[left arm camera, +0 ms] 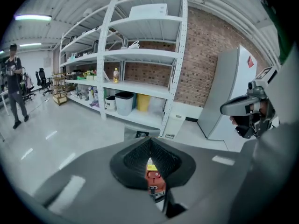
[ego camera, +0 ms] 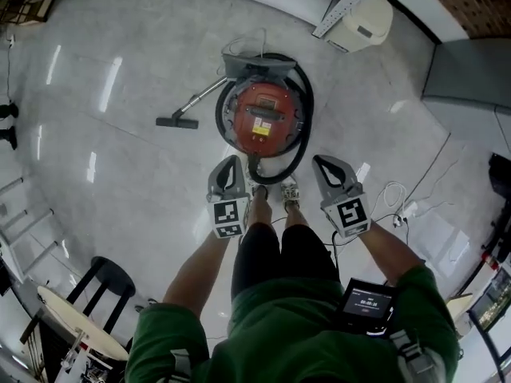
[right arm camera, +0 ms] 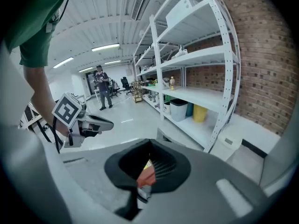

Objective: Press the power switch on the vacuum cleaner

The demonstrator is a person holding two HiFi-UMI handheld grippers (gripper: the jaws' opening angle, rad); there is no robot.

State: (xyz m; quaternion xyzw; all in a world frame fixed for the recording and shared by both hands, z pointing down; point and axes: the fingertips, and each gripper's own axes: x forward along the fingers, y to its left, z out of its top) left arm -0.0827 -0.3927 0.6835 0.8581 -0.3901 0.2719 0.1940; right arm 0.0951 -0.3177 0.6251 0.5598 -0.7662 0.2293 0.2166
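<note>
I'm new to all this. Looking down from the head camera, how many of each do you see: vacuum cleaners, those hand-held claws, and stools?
Vacuum cleaner: 1
Claws: 2, the left claw and the right claw
Stool: 1
Total: 4

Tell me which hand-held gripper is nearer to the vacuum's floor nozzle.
Left. The left hand-held gripper is apart from the floor nozzle, on the person's side of it; the right hand-held gripper is farther off, past the vacuum cleaner.
</note>
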